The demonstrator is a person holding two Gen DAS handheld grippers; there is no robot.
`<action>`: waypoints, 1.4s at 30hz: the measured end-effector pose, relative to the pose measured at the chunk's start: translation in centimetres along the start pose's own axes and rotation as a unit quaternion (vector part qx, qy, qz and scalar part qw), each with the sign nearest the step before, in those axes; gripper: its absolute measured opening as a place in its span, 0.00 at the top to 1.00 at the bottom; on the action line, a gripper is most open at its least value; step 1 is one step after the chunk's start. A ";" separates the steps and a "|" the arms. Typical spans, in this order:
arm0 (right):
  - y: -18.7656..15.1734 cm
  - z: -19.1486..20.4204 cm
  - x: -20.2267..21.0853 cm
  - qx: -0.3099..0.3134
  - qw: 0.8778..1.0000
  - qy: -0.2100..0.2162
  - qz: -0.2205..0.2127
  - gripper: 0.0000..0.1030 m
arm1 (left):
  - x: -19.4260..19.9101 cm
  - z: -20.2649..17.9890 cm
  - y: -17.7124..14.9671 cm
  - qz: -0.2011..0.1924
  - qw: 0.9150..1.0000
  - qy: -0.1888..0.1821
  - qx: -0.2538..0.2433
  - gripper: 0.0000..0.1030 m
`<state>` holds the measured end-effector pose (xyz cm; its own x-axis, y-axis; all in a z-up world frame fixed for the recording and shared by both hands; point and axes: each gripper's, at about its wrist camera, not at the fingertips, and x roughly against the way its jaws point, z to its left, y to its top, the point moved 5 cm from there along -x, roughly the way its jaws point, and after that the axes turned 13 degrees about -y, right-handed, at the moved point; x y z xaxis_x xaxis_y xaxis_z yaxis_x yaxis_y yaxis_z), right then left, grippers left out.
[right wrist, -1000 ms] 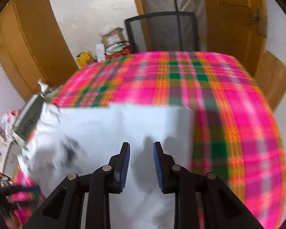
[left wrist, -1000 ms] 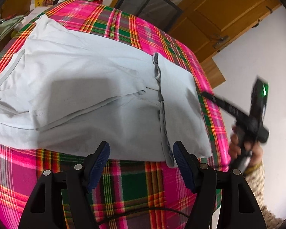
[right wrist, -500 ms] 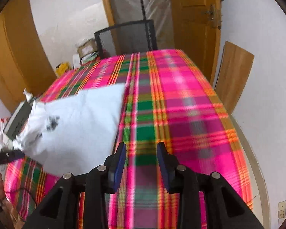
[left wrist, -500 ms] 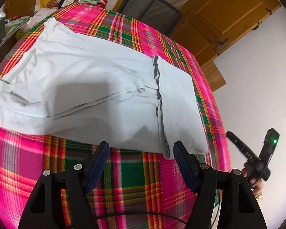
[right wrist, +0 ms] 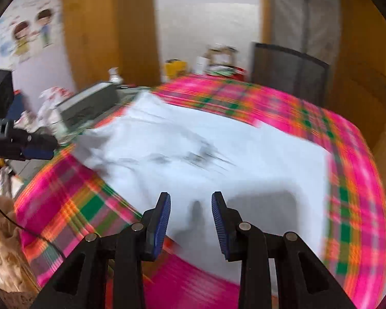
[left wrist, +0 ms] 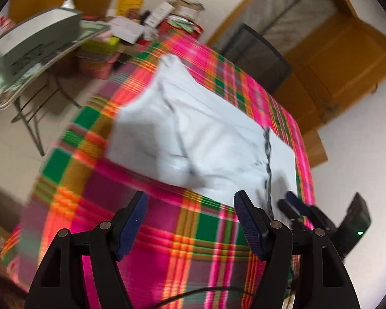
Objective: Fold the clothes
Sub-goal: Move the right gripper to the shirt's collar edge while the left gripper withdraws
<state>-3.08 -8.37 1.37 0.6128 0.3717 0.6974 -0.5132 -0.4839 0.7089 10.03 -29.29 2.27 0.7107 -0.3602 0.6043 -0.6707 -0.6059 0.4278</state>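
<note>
A pale blue-white garment (left wrist: 205, 139) lies spread on the pink, green and orange plaid tablecloth (left wrist: 193, 234), with one part folded over at its right end along a grey seam (left wrist: 269, 162). My left gripper (left wrist: 190, 221) is open and empty above the bare cloth in front of the garment's near edge. My right gripper (right wrist: 190, 221) is open and empty over the garment's near edge (right wrist: 218, 159); it also shows in the left wrist view (left wrist: 293, 206) at the garment's right corner. Both views are motion-blurred.
A black mesh chair (left wrist: 257, 54) stands at the table's far side before a wooden door (left wrist: 347, 59). A side table (left wrist: 33, 59) with a grey box and clutter stands at the left. The tablecloth (right wrist: 352, 206) runs along the right edge.
Both grippers have swung round. The left view has turned left and now takes in the side table. The right gripper has come back over the garment's near edge and its jaws stand wider apart.
</note>
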 end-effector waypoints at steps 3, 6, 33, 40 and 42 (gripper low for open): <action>1.6 4.2 -1.0 0.041 0.999 0.029 -0.012 0.67 | 2.8 2.4 1.5 -0.024 0.999 0.033 0.009 0.30; 2.1 7.2 -2.0 0.064 0.997 0.045 -0.012 0.67 | 3.3 4.0 2.2 -0.029 0.999 0.039 0.024 0.30; 4.2 22.3 -8.0 0.229 0.972 0.050 -0.007 0.66 | 0.8 10.1 7.9 -0.033 0.995 0.010 0.089 0.29; 4.9 19.2 -7.6 0.141 0.987 0.074 0.002 0.93 | -4.3 9.3 12.8 0.013 0.998 0.015 0.064 0.29; 5.2 18.1 -6.8 0.112 0.990 0.088 -0.008 0.93 | -6.3 8.8 14.1 0.031 0.998 0.009 0.053 0.29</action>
<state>0.89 -27.75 -1.60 0.4958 0.5033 0.7077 -0.3460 -0.6330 0.6925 -2.04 -41.82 -1.36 0.6638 -0.3872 0.6398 -0.6867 -0.6545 0.3163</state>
